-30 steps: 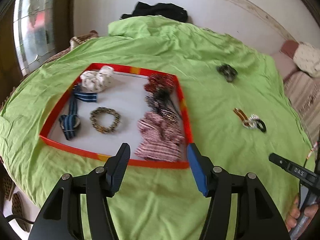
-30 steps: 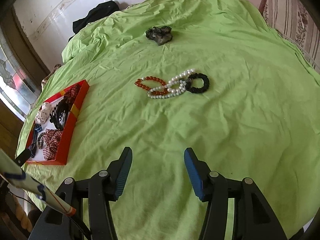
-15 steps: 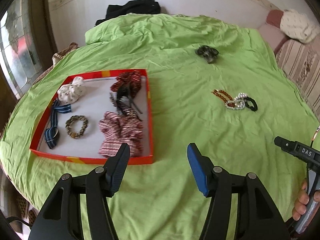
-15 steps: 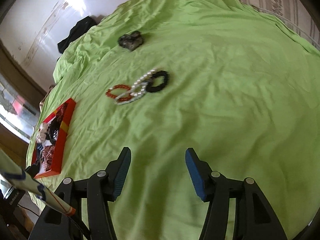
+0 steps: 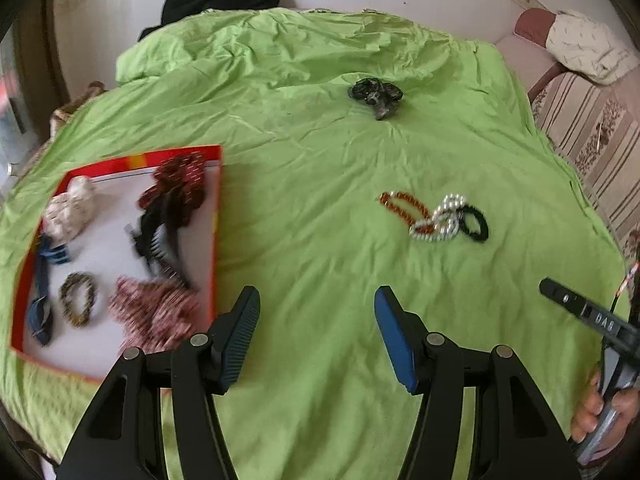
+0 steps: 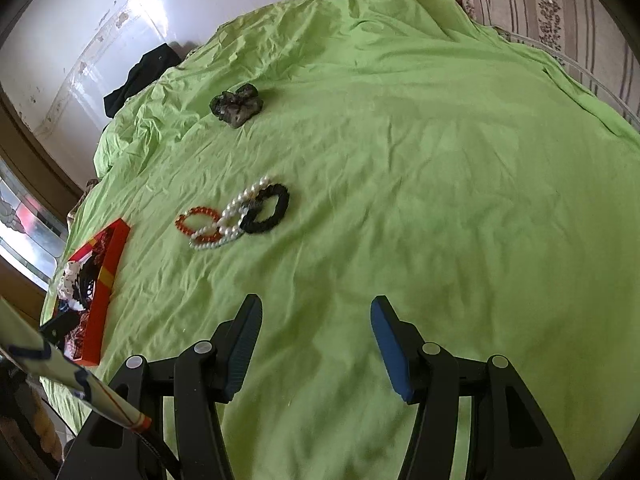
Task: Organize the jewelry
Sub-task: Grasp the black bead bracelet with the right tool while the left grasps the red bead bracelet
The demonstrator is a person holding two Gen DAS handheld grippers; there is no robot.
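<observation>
1. On the bed covered by a bright green wrinkled sheet (image 5: 312,208), you hold two black grippers with blue pads above the fabric.
2. Your left gripper (image 5: 316,336) has its jaws released, standing apart with only bare sheet between them.
3. Your right gripper (image 6: 314,344) likewise has its jaws released and grasps nothing.
4. Ahead of both grippers lie three linked pieces in a row: an orange beaded bracelet (image 5: 402,207), a white pearl bracelet (image 5: 444,220) and a black fabric hair tie (image 5: 475,223). The pearl bracelet overlaps the other two.
5. In the right wrist view the same row sits left of centre, well beyond the jaws: orange beaded bracelet (image 6: 198,224), pearl bracelet (image 6: 234,216), black hair tie (image 6: 268,210).
6. Farther up the sheet, well apart from the row, lies a dark patterned fabric scrunchie (image 5: 376,96), also seen at (image 6: 236,109).
7. At your left sits a shallow red-rimmed tray with a white floor (image 5: 218,216). It holds a red-and-white checked scrunchie (image 5: 156,314), a brown beaded bracelet (image 5: 78,300), a black claw clip (image 5: 158,236), a cream fabric scrunchie (image 5: 70,210) and a blue striped ribbon (image 5: 42,292).
8. Your right hand (image 5: 600,416) shows at the left view's lower right edge, gripping its handle.
</observation>
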